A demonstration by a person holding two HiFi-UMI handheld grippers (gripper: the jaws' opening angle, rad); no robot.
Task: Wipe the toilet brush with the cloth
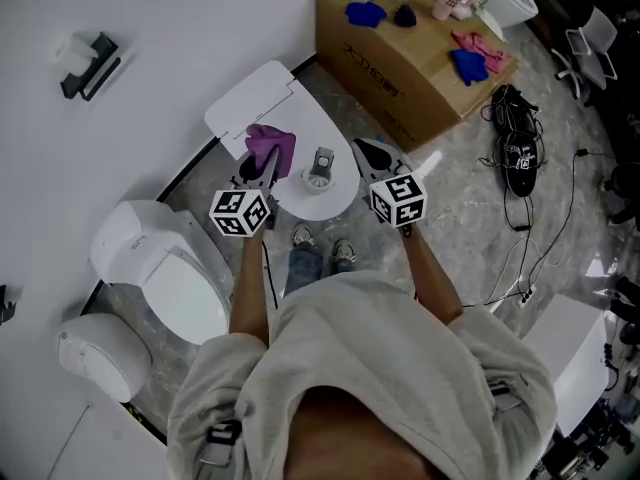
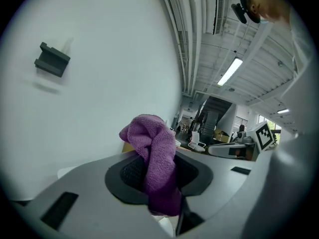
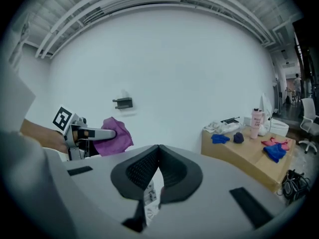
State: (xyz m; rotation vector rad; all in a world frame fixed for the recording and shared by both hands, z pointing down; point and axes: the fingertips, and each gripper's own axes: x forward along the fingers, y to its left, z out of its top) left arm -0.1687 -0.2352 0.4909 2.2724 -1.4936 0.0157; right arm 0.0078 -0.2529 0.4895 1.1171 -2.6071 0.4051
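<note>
Left gripper [image 2: 162, 176]: jaws clamped on the purple cloth [image 2: 151, 143]. It's pinched around the middle, with a bunched fold sticking up past the pads and the rest hanging below. Right gripper [image 3: 157, 156]: jaws pressed together, nothing between them.

Toilet brush [image 1: 321, 164], I think: a grey upright piece standing on the closed white toilet lid [image 1: 318, 118], between my two grippers. The head view sees it nearly end-on, so I can't make out bristles or a holder. The cloth is just left of it, and I can't tell whether they touch.

Handling guess:
- **Cloth:** soft, light terry or microfibre type. It shouldn't slip out of a firm pinch, but it flops, so wipe with the bunched end.
- **Brush:** looks like light, rigid, narrow plastic. It will likely tip or skid on the lid if pushed from one side only.
- **Grip:** I'd take the handle near its top with the right jaws to steady it, then run the cloth down it.

Surface: the lid is smooth, glossy and slightly curved, so probably low friction.

Room: plain white wall [image 1: 180, 28] carrying a dark bracket [image 1: 88, 65]. More white toilets [image 1: 165, 268] stand on my left. A cardboard box [image 1: 400, 68] with blue rags [image 1: 366, 13] on top sits ahead to the right. The floor [image 1: 450, 188] is grey stone.
</note>
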